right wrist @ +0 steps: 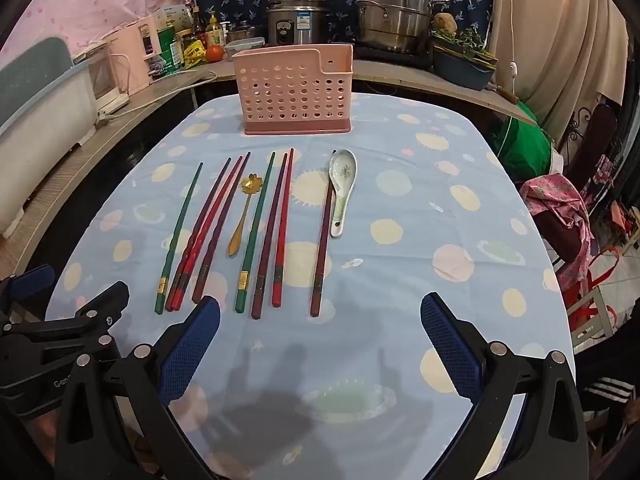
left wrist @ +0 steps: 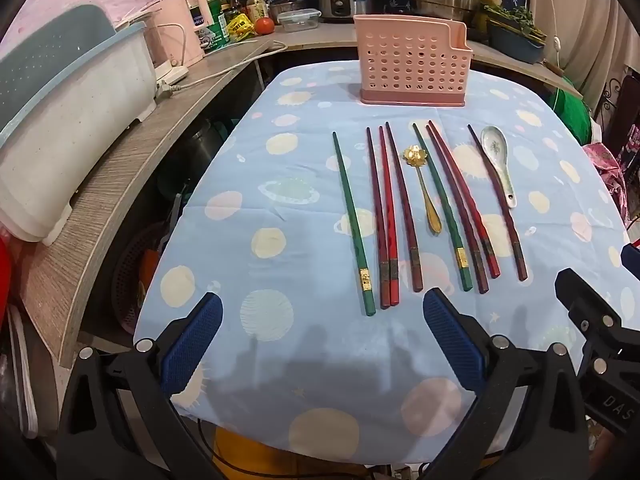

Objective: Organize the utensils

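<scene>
The left gripper [left wrist: 322, 334], black-framed with blue textured pads, hangs above the near edge of the table with its jaws spread wide and nothing between them. The right gripper [right wrist: 320, 336], built the same, hovers just beside it, equally wide apart and empty.

Beyond both lies a light-blue tablecloth printed with pastel planets and dots [right wrist: 400, 216]. On it a row of utensils lies flat, tips pointing away. From the left: a green lacquered chopstick with a gold band [left wrist: 352, 220]; three dark-red and red chopsticks [left wrist: 386, 216], two of them touching along their length; a small gold metal spoon with a flower-shaped bowl [left wrist: 424, 188]; a second green chopstick [left wrist: 440, 208]; two more red ones [left wrist: 460, 208]; a single dark-brown chopstick [left wrist: 498, 204]; and a white ceramic soup spoon with a green floral pattern [right wrist: 342, 192], which seems to touch that last chopstick, though the curved lens makes this hard to judge.

Farther back, at the table's far side, stands a pink perforated plastic utensil holder [right wrist: 294, 90], upright. Behind it a counter carries a steel rice cooker [right wrist: 296, 20] and stacked steel steamer pots [right wrist: 394, 10].
</scene>
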Demonstrator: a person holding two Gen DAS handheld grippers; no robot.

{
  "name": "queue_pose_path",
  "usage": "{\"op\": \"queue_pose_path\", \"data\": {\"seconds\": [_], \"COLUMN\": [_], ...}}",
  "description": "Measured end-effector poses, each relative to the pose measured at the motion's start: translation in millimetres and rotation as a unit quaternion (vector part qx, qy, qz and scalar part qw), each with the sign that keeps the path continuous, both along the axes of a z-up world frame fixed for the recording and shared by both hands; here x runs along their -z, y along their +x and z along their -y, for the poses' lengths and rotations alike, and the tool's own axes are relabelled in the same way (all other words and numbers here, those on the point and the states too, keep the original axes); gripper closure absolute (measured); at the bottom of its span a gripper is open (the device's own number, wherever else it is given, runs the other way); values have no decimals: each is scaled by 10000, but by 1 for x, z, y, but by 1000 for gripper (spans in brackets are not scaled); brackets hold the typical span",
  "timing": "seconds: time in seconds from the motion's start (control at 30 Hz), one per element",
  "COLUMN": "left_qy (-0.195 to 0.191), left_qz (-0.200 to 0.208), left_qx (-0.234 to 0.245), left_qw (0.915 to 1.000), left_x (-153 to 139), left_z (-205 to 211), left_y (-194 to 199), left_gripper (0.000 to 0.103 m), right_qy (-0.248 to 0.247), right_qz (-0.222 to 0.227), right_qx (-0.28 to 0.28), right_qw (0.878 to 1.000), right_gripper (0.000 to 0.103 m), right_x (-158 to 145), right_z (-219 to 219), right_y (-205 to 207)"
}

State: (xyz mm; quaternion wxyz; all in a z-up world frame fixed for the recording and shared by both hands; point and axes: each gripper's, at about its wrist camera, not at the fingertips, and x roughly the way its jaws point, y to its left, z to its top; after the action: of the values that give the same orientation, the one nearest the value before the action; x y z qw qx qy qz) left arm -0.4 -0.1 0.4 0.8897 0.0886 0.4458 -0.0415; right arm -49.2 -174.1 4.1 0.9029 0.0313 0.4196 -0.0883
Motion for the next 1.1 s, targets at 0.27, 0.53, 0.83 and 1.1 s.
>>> {"op": "queue_pose_path", "data": {"seconds": [0.27,0.53,0.83,1.1], "left_qy": [-26,-32,-70,-70], "left_qz": [-46,-45,-68,-59], "left_qx": [-14,-13,-22,-25], "left_qw": [10000,10000,10000,10000], "left_x": [0,-2,-1,-2], "left_z": [1,-1,-4,-4], "left_y": [-1,-3,0,0], "left_gripper": [7,7,7,7], "right_qy": [-6,19,14,13], "right_qz": [5,28,26,29], "right_qx": [-35,-32,-23,-26], "right_qw": [10000,10000,10000,10000], "right_gripper": [7,7,7,7], "right_x": [0,-1,0,-1], "right_z": [-1,-2,-3,-3], "right_y": [-1,-2,-1,-2]}}
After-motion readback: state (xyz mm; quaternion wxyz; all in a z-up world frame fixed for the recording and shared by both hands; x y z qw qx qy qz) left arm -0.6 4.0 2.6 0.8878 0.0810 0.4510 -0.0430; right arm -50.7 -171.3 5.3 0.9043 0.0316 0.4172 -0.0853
